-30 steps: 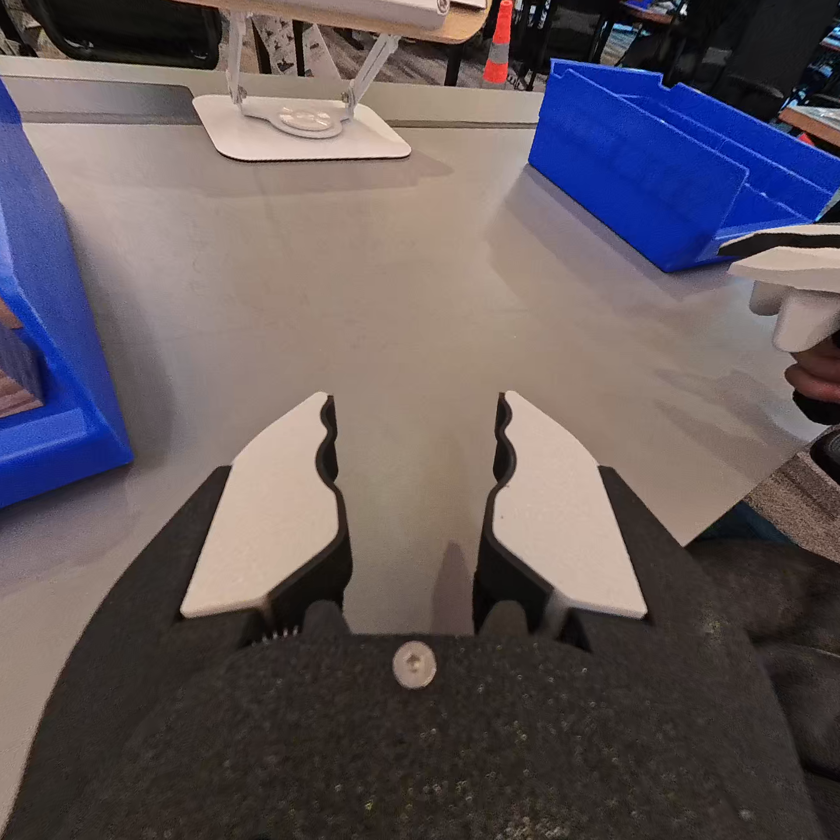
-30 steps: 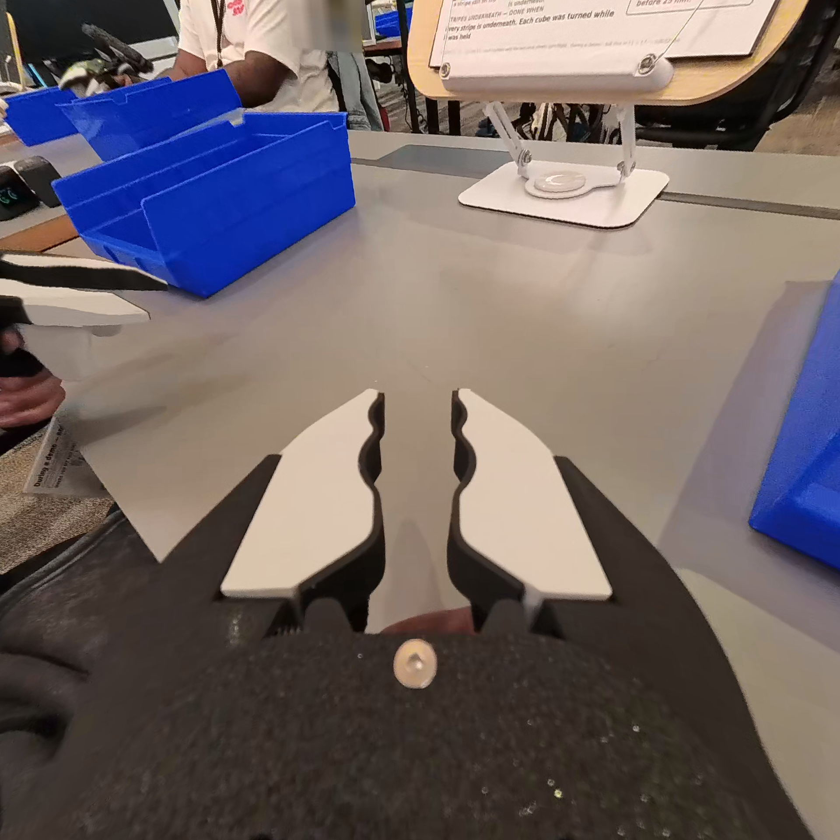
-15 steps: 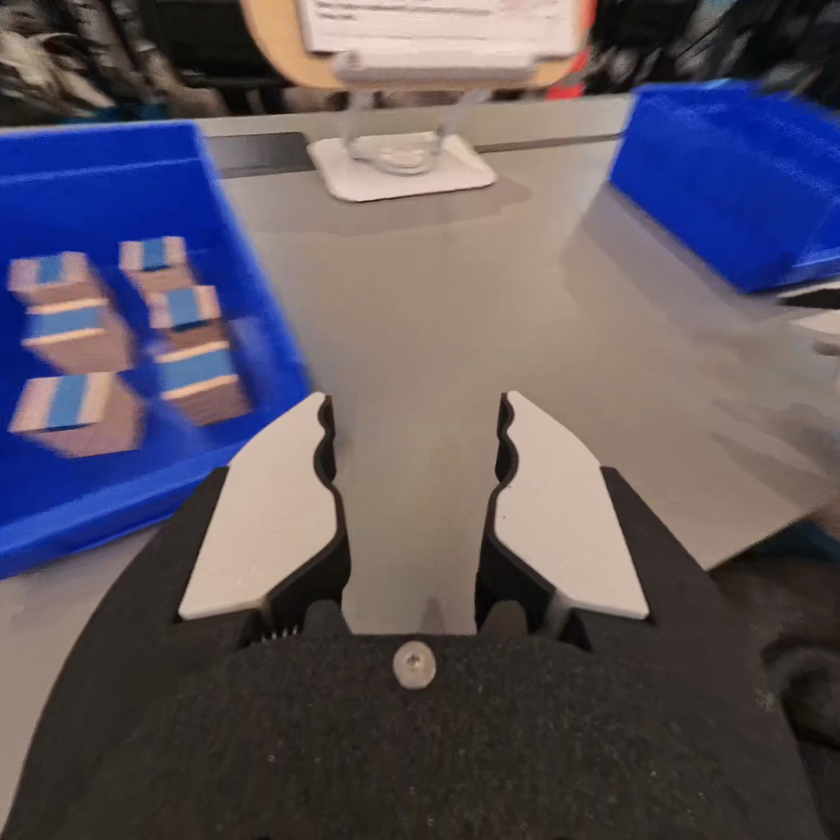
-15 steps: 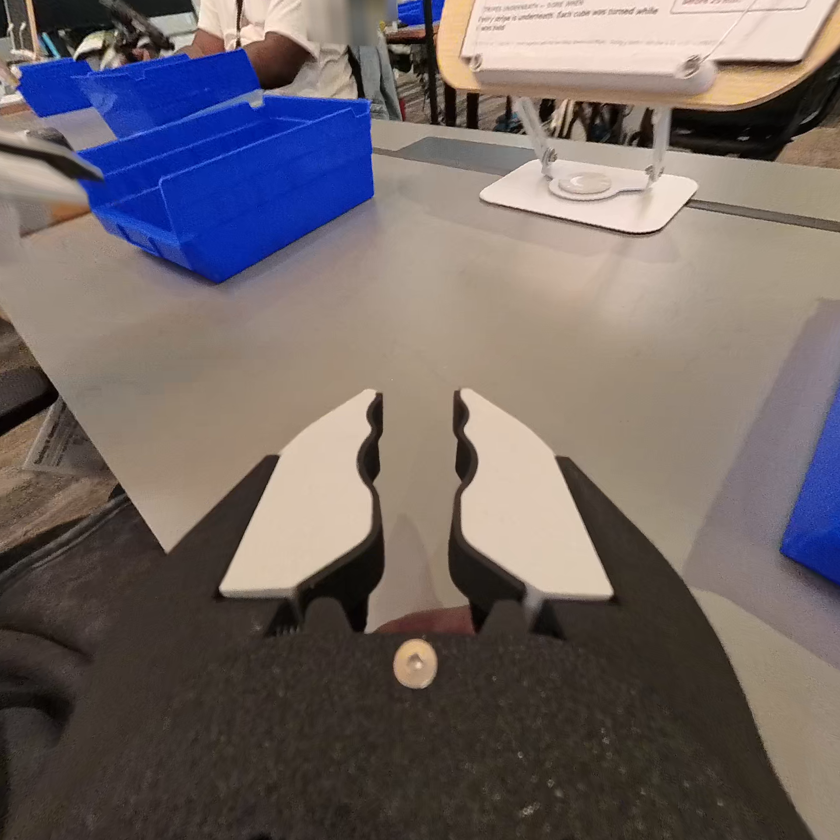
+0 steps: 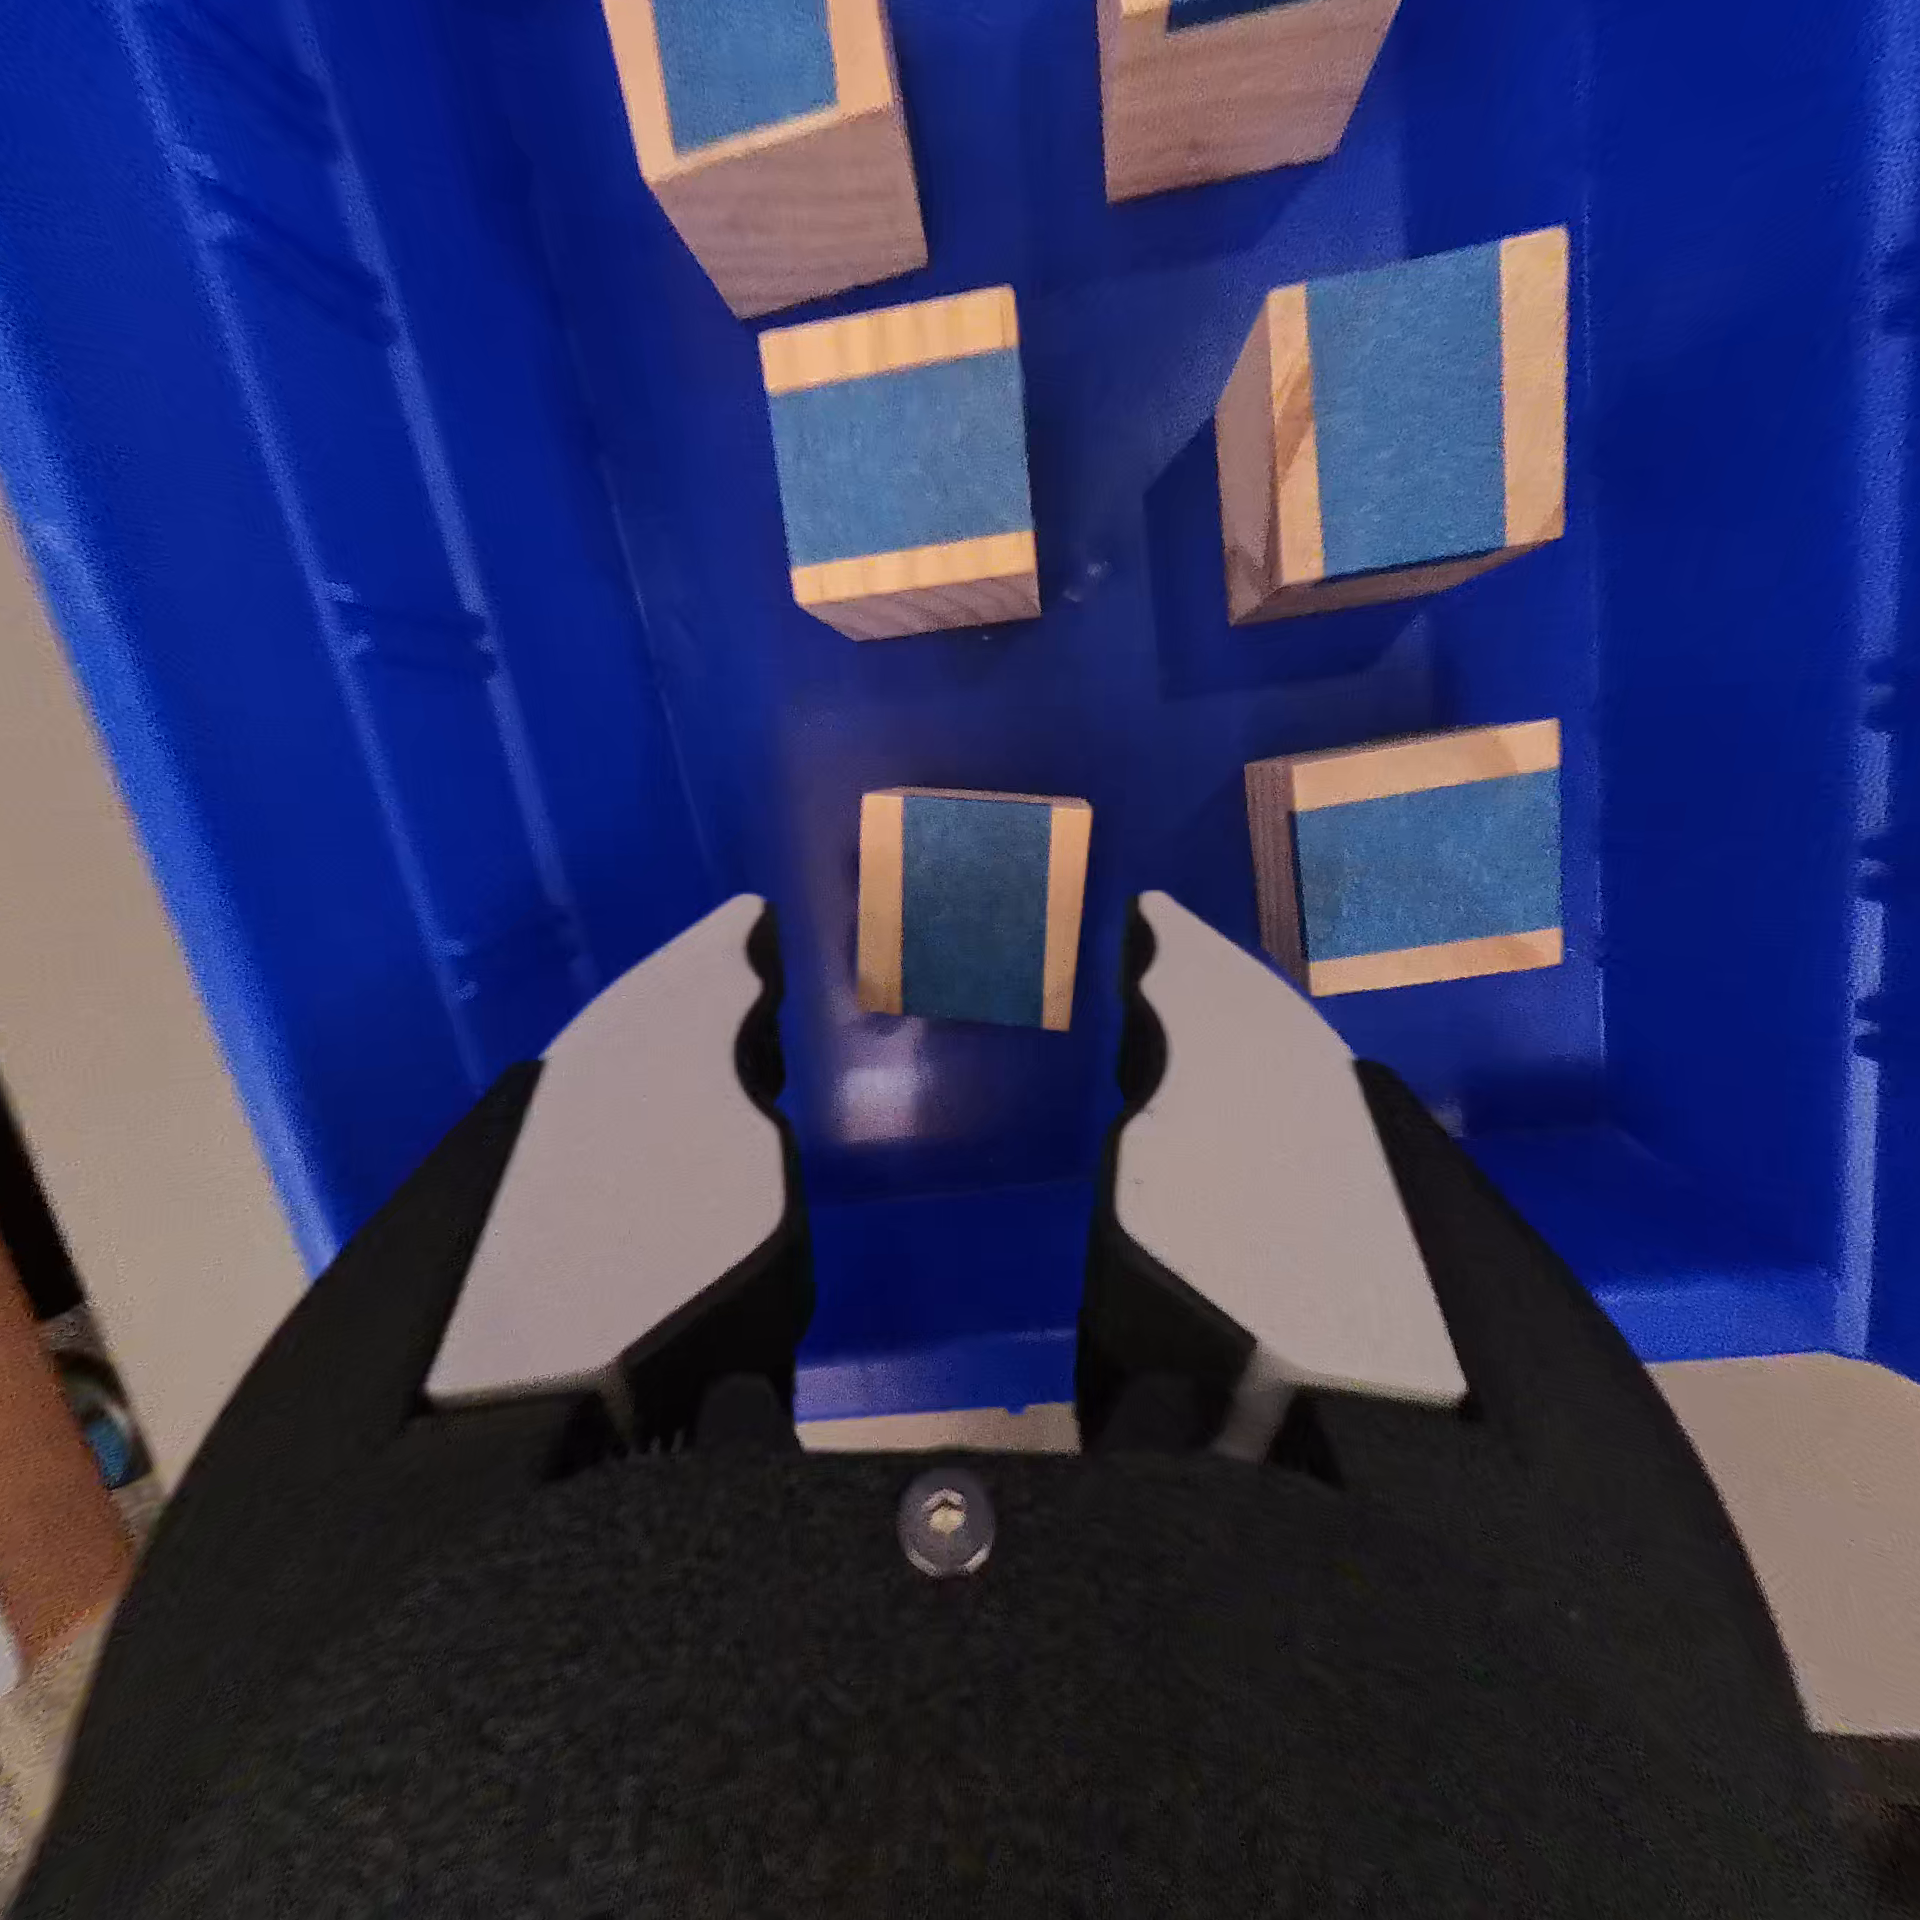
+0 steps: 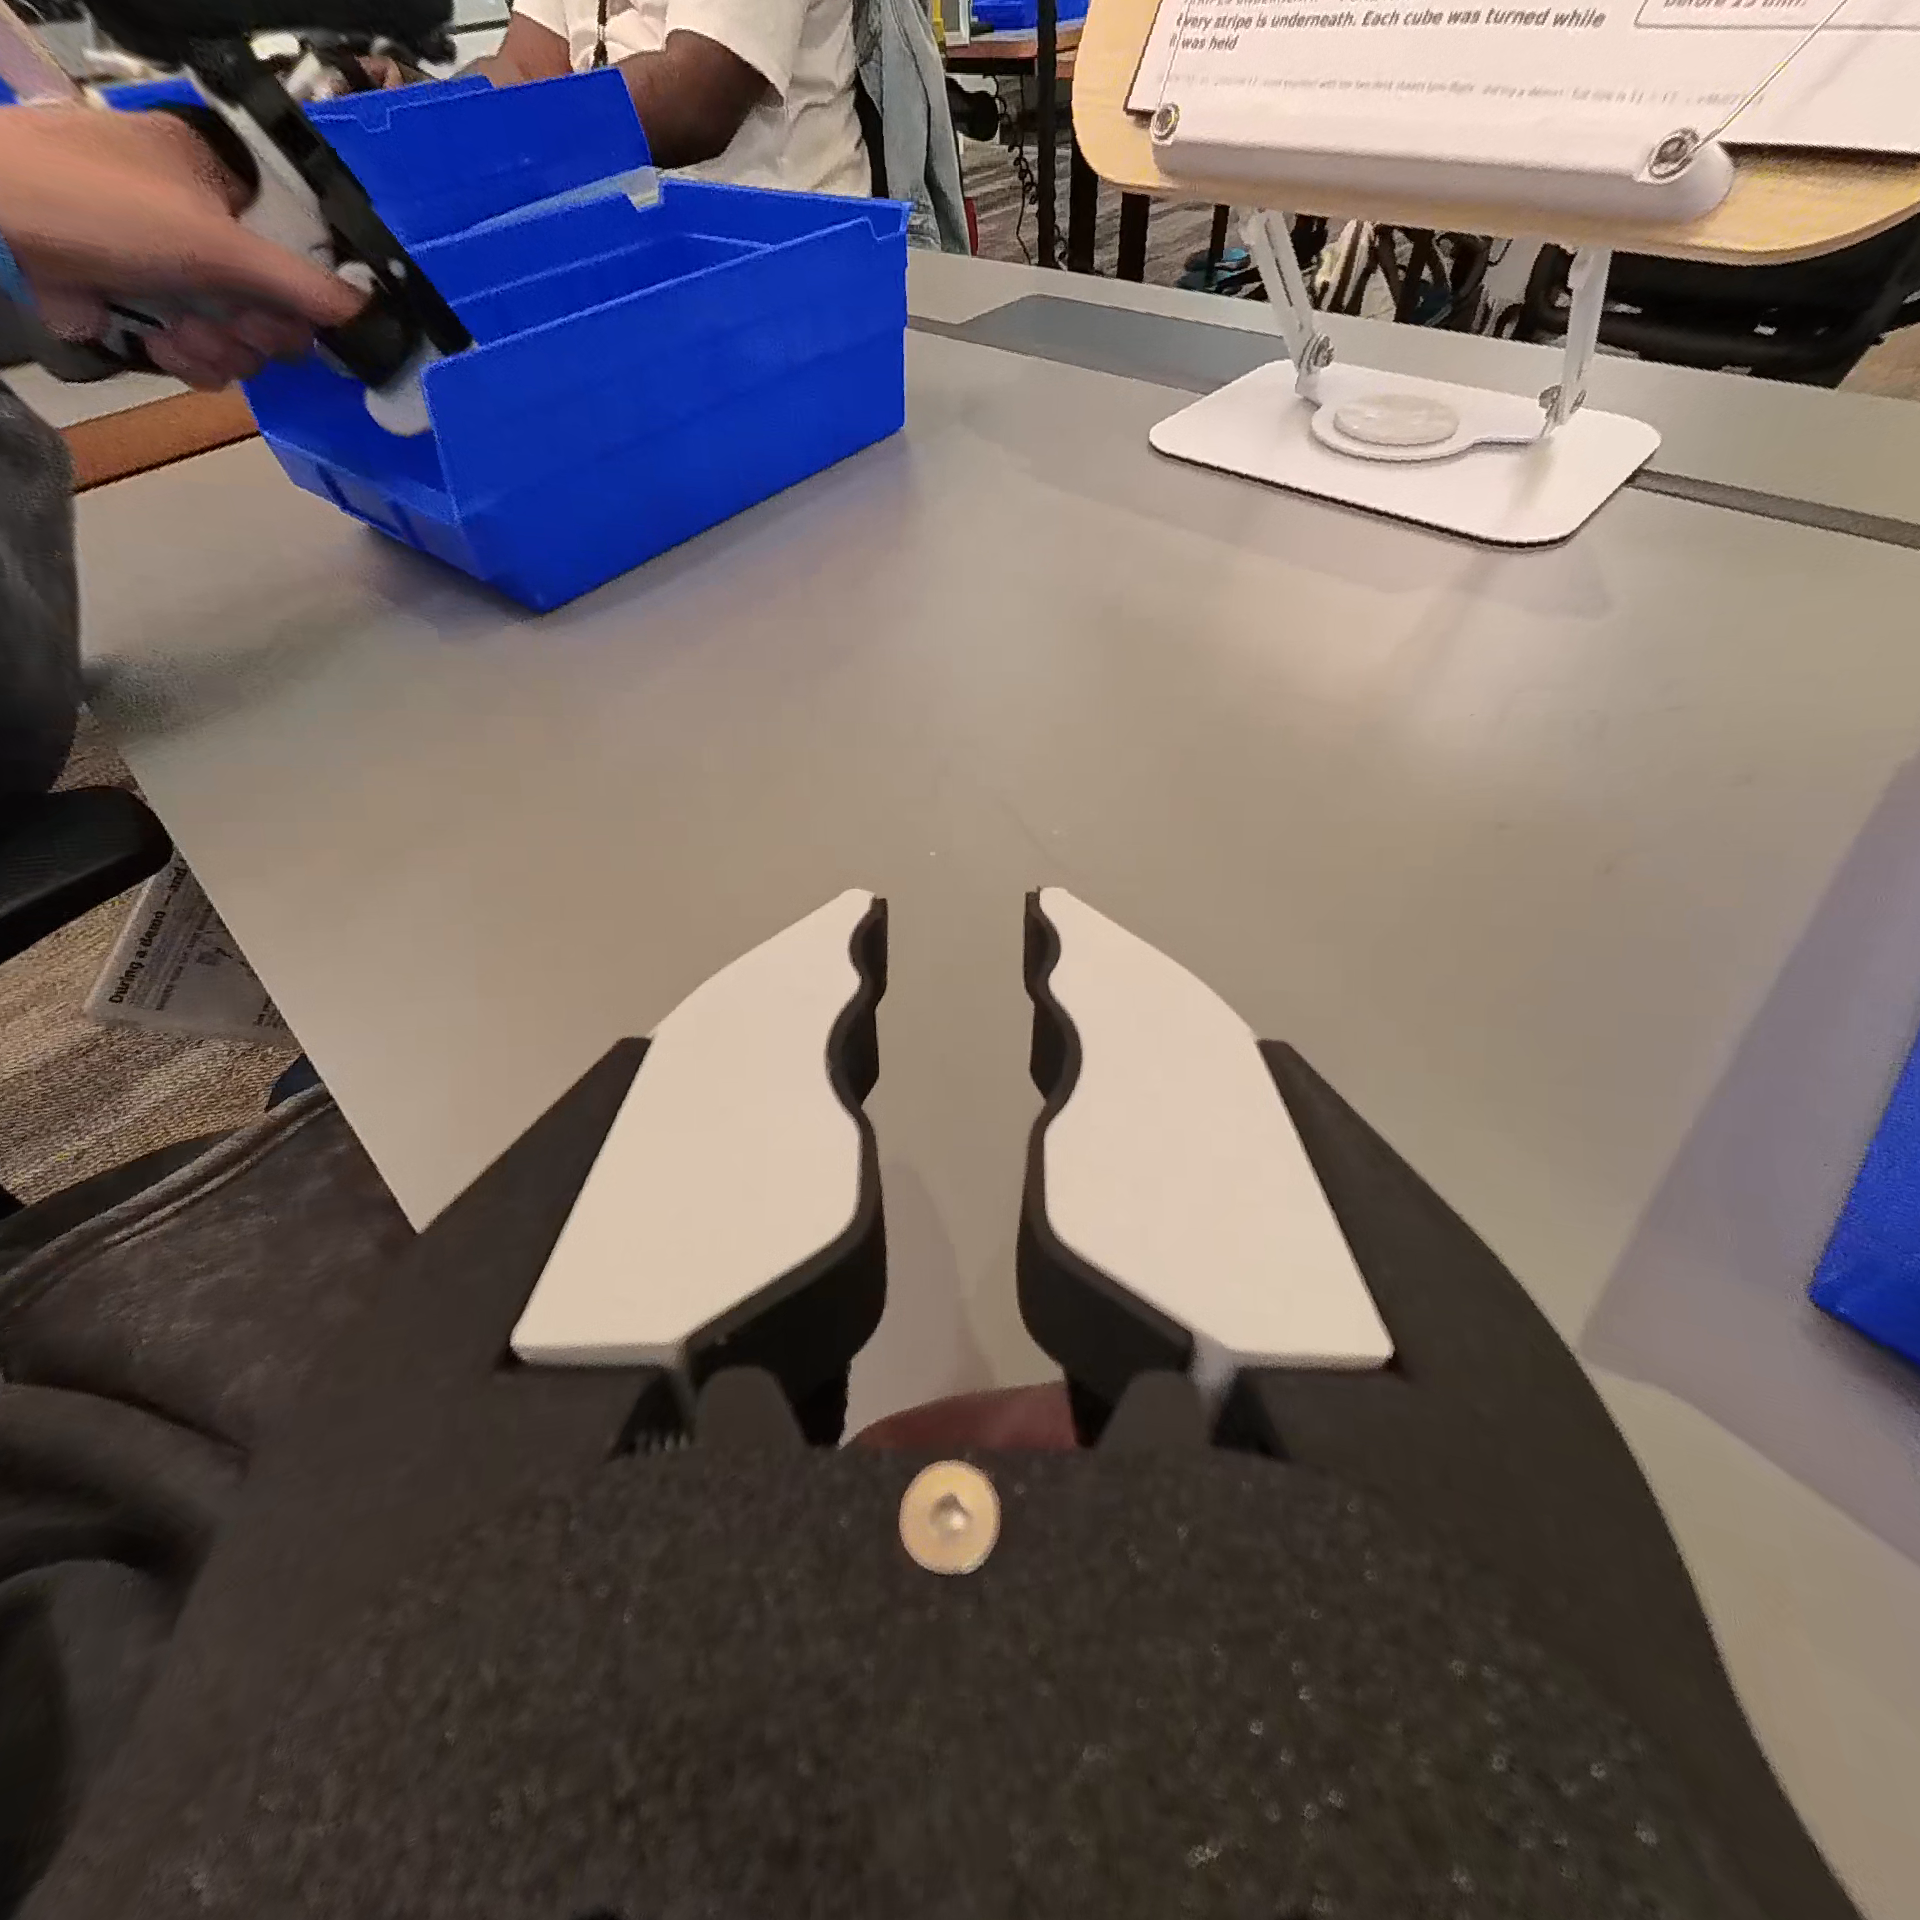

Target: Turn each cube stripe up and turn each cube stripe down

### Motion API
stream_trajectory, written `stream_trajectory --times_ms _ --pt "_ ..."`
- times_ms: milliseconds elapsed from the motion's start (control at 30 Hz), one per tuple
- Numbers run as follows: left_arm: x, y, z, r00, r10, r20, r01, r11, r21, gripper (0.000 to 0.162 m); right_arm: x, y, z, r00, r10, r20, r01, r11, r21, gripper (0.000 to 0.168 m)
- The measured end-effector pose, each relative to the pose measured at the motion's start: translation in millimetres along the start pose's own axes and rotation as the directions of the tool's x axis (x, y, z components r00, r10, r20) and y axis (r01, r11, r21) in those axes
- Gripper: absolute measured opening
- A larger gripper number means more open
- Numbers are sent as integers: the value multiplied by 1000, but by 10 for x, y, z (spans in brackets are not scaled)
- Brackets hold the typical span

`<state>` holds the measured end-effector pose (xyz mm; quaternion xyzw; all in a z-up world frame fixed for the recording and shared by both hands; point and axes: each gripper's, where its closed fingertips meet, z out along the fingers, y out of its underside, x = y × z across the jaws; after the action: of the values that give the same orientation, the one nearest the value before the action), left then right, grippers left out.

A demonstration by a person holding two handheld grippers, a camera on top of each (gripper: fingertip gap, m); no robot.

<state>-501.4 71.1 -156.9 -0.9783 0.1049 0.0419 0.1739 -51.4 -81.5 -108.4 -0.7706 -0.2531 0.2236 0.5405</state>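
Observation:
Several wooden cubes lie stripe up in a blue bin (image 5: 416, 623) in the left wrist view. The nearest cube (image 5: 971, 909) shows its blue stripe running front to back. Others lie to its right (image 5: 1423, 862) and farther back (image 5: 904, 457) (image 5: 1403, 416). My left gripper (image 5: 951, 912) is open and empty, pointing down into the bin with its fingers either side of the nearest cube and above it. It also shows in the right wrist view (image 6: 353, 281), held by a hand over the bin (image 6: 644, 416). My right gripper (image 6: 956, 904) is slightly open and empty over the bare grey table (image 6: 1039, 675).
A white document stand (image 6: 1403, 447) holding a board with a sheet stands at the table's back. A second blue bin (image 6: 1870, 1247) sits at the right edge of the right wrist view. A person in a white shirt (image 6: 748, 94) is behind the table.
My left gripper has swung left from over the bare table and tipped down over the bin of cubes. The right gripper has stayed over the table, jaws unchanged.

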Motion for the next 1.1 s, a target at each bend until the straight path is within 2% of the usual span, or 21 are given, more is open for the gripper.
stream_trajectory --times_ms 33,167,233,367,500,567,633,767,867,933,1000,1067,1100 --pt "31 29 37 999 -8 -32 8 1000 -17 47 9 5 -5 1000 1 -2 -1 1000 -1 25" --pt "74 82 17 997 -7 -79 6 1000 -19 43 44 31 -4 1000 13 -6 -13 1000 -7 24" --pt "102 54 -95 993 -10 -114 13 1000 24 42 53 34 2 1000 20 -5 -20 1000 -8 23" --pt "161 -141 -676 990 13 -142 20 974 224 42 66 16 4 1000 14 -14 -14 1000 -1 22" --pt "630 -396 -1444 960 142 -240 -10 876 482 41 112 11 27 1000 5 -28 -5 1000 4 22" --pt "1008 -462 -1718 920 233 -316 -13 822 570 42 120 15 51 1000 26 -14 -26 1000 5 22" --pt "1428 -501 -1898 847 348 -401 -9 765 643 42 120 2 81 998 67 18 -67 998 8 23" --pt "2135 -527 -2012 649 523 -552 65 685 726 41 -31 -162 151 945 251 210 -255 967 -10 32" --pt "2516 -506 -2113 444 608 -658 198 650 734 41 -181 -438 182 833 403 378 -422 906 -36 35" --pt "2689 -499 -2097 363 646 -672 246 629 738 41 -287 -657 214 710 505 491 -537 839 -87 40" --pt "2848 -479 -2072 307 688 -658 262 603 753 41 -367 -866 266 546 608 576 -646 744 -172 46" --pt "3005 -442 -2028 270 720 -640 248 590 768 41 -406 -1062 329 331 702 631 -744 605 -283 50" --pt "3062 -440 -2008 275 735 -619 239 572 785 41 -410 -1134 372 229 732 641 -771 539 -339 55"
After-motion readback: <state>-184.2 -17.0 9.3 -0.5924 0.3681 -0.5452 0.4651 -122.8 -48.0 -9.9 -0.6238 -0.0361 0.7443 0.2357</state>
